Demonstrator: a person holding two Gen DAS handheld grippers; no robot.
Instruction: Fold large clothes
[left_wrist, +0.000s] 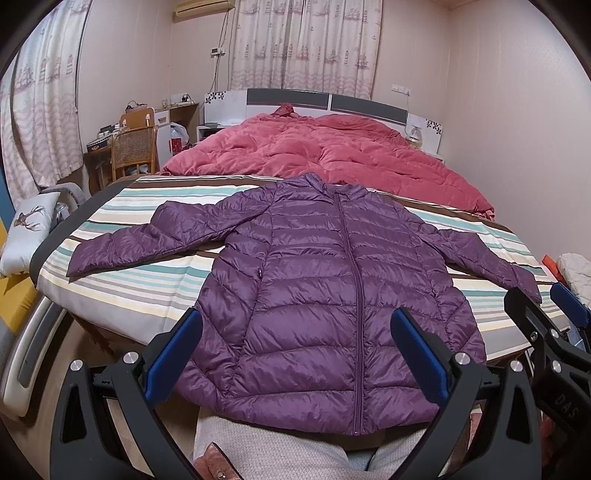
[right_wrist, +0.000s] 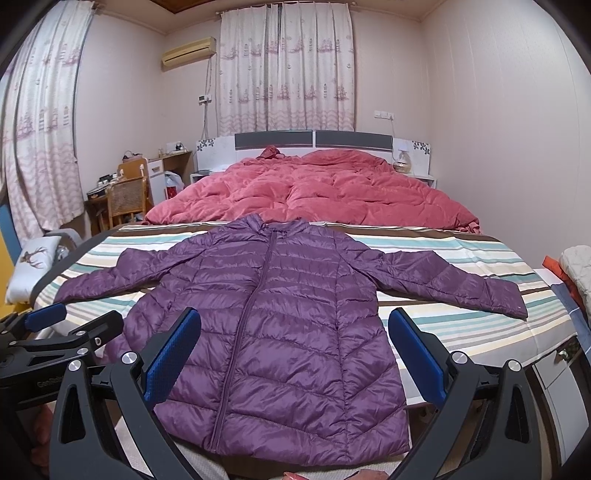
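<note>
A purple quilted puffer jacket (left_wrist: 314, 280) lies flat and zipped on the striped sheet of the bed (left_wrist: 147, 280), front up, both sleeves spread outward, hem over the near edge. It shows the same way in the right wrist view (right_wrist: 280, 325). My left gripper (left_wrist: 295, 332) is open and empty, held above the jacket's lower part. My right gripper (right_wrist: 295, 332) is open and empty, also above the lower part. The right gripper shows at the right edge of the left wrist view (left_wrist: 554, 306); the left gripper shows at the left edge of the right wrist view (right_wrist: 74, 325).
A crumpled red quilt (left_wrist: 332, 155) covers the far half of the bed up to the headboard (left_wrist: 325, 101). A wicker chair (left_wrist: 133, 151) and cluttered desk stand at the left. A deer-print pillow (left_wrist: 29, 229) lies left of the bed. Piled clothes (right_wrist: 576, 269) lie at the right.
</note>
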